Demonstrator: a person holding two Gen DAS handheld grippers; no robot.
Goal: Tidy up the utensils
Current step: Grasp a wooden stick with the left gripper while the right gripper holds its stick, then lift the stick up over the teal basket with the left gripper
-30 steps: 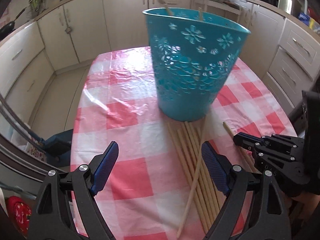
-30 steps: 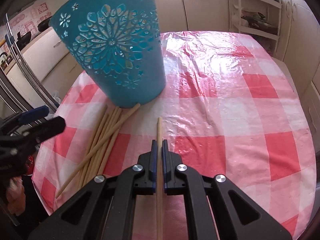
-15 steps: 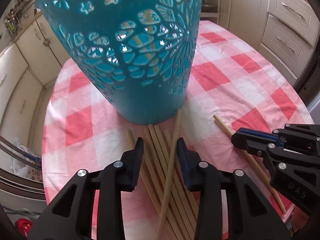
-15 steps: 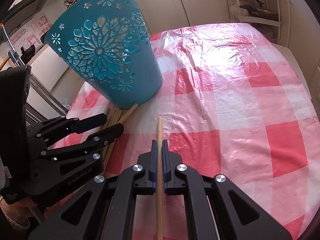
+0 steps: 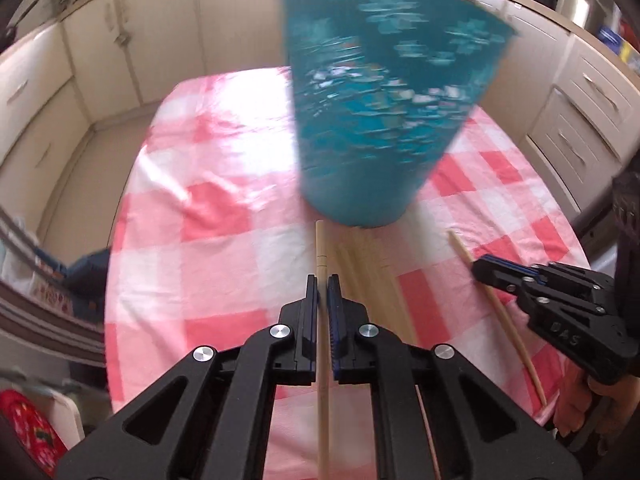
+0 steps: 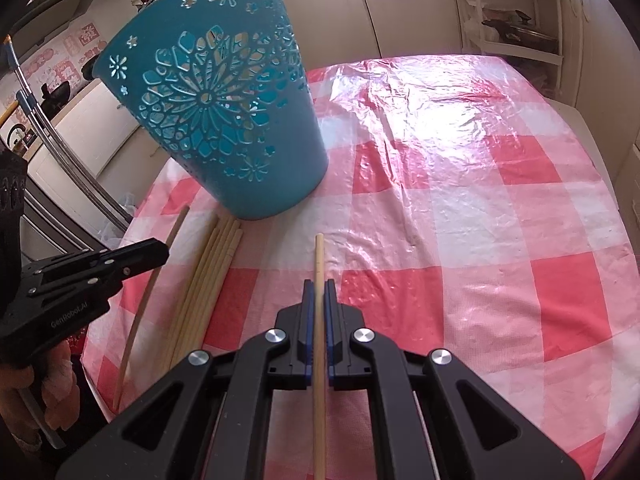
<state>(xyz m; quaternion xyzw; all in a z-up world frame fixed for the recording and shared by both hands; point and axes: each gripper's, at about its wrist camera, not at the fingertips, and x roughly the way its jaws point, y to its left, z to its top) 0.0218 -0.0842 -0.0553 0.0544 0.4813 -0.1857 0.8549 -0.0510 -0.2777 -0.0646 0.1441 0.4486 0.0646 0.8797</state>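
Between the left gripper's [image 5: 322, 290] blue pads: one chopstick [image 5: 321, 254], pinched tight after a closing of the jaws just now, tip aimed toward the foot of the teal basket [image 5: 380, 112]. Likewise clamped in the right gripper [image 6: 319, 294]: a second chopstick [image 6: 319, 256], tip forward over the checked tablecloth [image 6: 480, 200]. Just beside, on the cloth at the basket's base: a loose bundle of chopsticks [image 6: 208, 280], not yet collected. Step in hand, by judgement: pick-up done on both sides, delivery pending. Next: lift each stick clear of the cloth, tilt upright over the basket's rim, release inside without knocking the basket, then return for the bundle.
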